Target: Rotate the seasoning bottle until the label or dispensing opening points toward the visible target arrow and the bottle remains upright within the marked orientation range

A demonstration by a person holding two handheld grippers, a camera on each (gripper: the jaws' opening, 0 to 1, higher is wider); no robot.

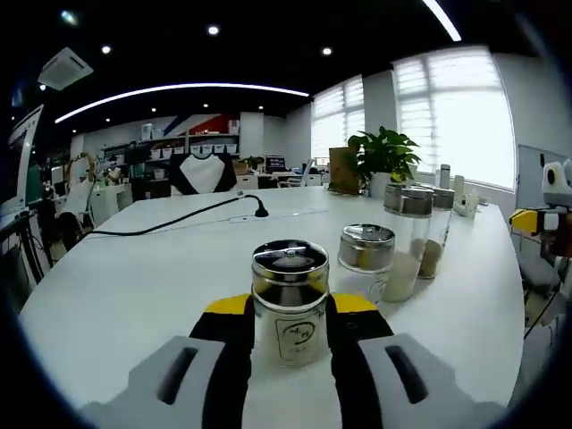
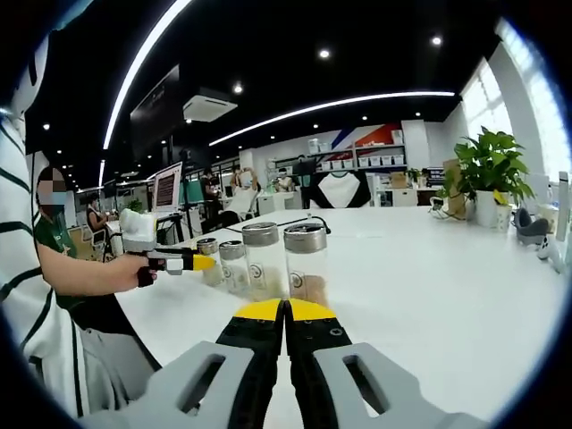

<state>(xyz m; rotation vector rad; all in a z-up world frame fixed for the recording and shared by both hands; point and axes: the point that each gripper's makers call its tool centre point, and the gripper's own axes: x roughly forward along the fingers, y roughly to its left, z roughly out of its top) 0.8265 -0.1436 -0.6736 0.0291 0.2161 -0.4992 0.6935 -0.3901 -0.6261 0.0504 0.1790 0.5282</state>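
Observation:
A clear seasoning bottle (image 1: 290,304) with a chrome lid stands upright on the white table (image 1: 134,295), its printed label facing the camera. My left gripper (image 1: 290,308) has its black, yellow-tipped jaws pressed against both sides of the bottle. In the right gripper view the left gripper (image 2: 198,262), held by a person's hand, reaches the leftmost bottle (image 2: 209,259) of a row. My right gripper (image 2: 285,313) hovers over the table in front of that row, its jaws closed together on nothing.
Three more lidded jars (image 1: 367,257) (image 1: 407,237) (image 1: 438,231) stand to the right of the held bottle. A black cable (image 1: 179,219) runs across the far table. A potted plant (image 1: 384,159) stands at the back. A person in green (image 2: 67,268) sits at the left.

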